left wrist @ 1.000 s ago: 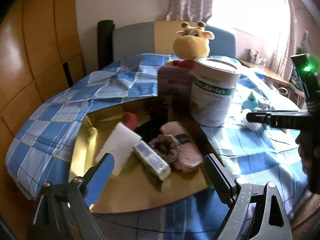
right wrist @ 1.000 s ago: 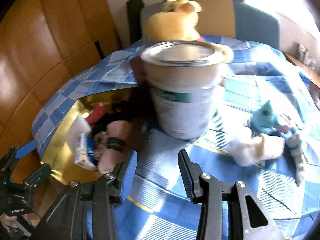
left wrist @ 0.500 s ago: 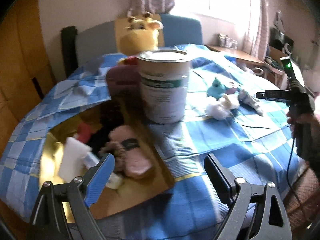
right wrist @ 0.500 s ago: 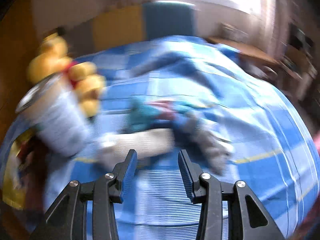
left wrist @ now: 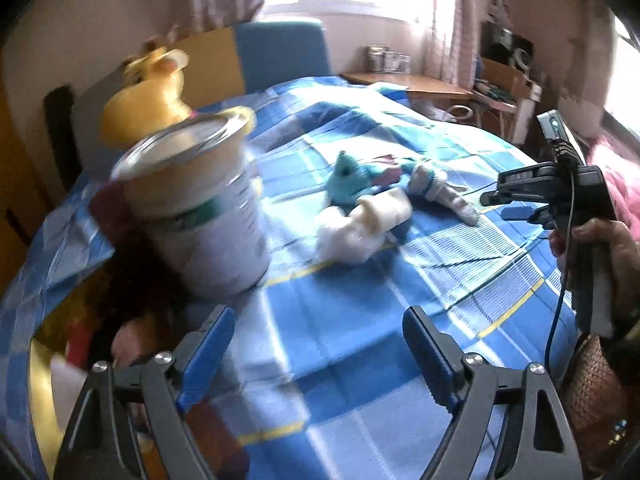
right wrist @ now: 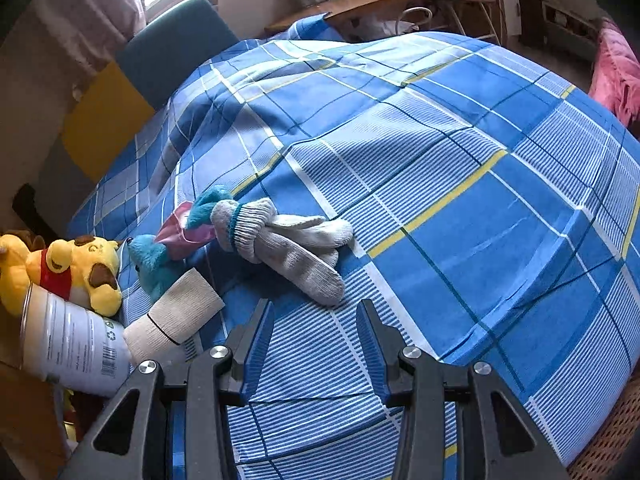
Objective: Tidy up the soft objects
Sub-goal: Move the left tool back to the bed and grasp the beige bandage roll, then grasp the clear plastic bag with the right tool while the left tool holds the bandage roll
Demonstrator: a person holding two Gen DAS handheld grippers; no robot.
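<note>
Left wrist view: the left hand-held gripper [left wrist: 316,344] hangs over the blue checked cloth [left wrist: 340,320] covering the counter, its blue-padded jaws wide apart and closing, with nothing between them. A large tin can [left wrist: 200,208] stands just ahead to the left, blurred, with a yellow plush toy [left wrist: 144,96] behind it. Right of the can lie a white rolled cloth [left wrist: 360,224], a turquoise plush toy [left wrist: 352,180] touching it, and a grey sock [left wrist: 444,192] beyond. At the right edge a hand [left wrist: 596,240] holds the right hand-held gripper [left wrist: 504,206], pointing toward the sock and near it. Dark, blurred items lie in a gold-lined opening [left wrist: 40,364] at lower left.

Right wrist view: the right hand-held gripper [right wrist: 316,344] has its jaws partly spread and empty above the striped cloth [right wrist: 480,200]. The grey sock [right wrist: 292,248] lies just ahead of the fingertips, not touching them. The turquoise plush toy [right wrist: 160,256] rests against the sock's cuff, the white rolled cloth [right wrist: 176,316] beside it. The can [right wrist: 72,344] and yellow plush toy [right wrist: 76,268] sit at the left edge.
</note>
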